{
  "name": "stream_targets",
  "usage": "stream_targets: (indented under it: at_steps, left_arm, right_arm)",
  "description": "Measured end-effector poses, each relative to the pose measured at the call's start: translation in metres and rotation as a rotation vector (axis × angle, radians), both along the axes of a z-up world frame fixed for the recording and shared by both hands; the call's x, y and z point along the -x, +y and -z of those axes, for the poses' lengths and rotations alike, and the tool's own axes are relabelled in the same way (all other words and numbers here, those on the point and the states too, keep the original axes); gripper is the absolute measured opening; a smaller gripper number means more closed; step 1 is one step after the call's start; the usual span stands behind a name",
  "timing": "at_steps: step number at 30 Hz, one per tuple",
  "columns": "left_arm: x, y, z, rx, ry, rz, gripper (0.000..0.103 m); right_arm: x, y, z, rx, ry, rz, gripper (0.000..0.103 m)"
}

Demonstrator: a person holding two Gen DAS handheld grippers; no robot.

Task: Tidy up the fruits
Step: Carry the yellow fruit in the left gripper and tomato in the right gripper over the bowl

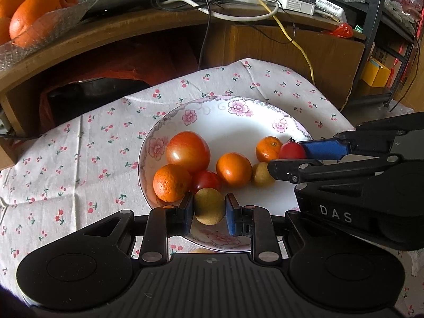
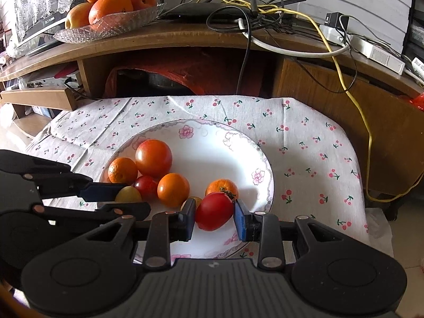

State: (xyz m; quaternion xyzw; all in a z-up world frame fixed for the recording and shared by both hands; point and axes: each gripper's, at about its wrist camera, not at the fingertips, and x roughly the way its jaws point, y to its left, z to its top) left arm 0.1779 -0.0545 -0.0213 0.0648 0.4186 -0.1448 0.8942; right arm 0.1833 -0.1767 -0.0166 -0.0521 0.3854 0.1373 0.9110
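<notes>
Left gripper (image 1: 209, 210) sits low over the near rim of the floral plate (image 1: 238, 122), jaws closed in on a greenish-brown round fruit (image 1: 209, 206), blue pads touching both sides. Right gripper (image 2: 215, 212) is over the plate's near right side, jaws around a red tomato (image 2: 213, 210) with its green stem up; left pad touches it, whether the right pad does I cannot tell.

On the plate just beyond the left gripper: a small red tomato (image 1: 206, 180), an orange (image 1: 171, 182) at its left, another orange (image 1: 233, 169) at its right, all bunched close. A large red-orange tomato (image 1: 188, 151) sits behind them, touching the left orange. A second greenish-brown fruit (image 1: 261, 175) lies beside the middle orange, partly hidden by the right gripper's finger. A mandarin (image 1: 268, 148) is just behind the held red tomato.

Plate rests on a cherry-print tablecloth (image 1: 79, 159). Farther back is a wooden cabinet (image 2: 318, 92) with tangled cables (image 2: 265, 10) on top, and a glass dish (image 2: 111, 23) of oranges and an apple at the left.
</notes>
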Motion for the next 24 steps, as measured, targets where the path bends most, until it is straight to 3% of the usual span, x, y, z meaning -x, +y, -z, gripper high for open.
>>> stream_targets:
  at_steps: [24]
  left_arm:
    - [0.0025,-0.0050,0.0055,-0.038,-0.011,0.030,0.037]
  right_arm:
    - [0.0044,-0.0003,0.0038,0.007,-0.003,-0.004,0.031]
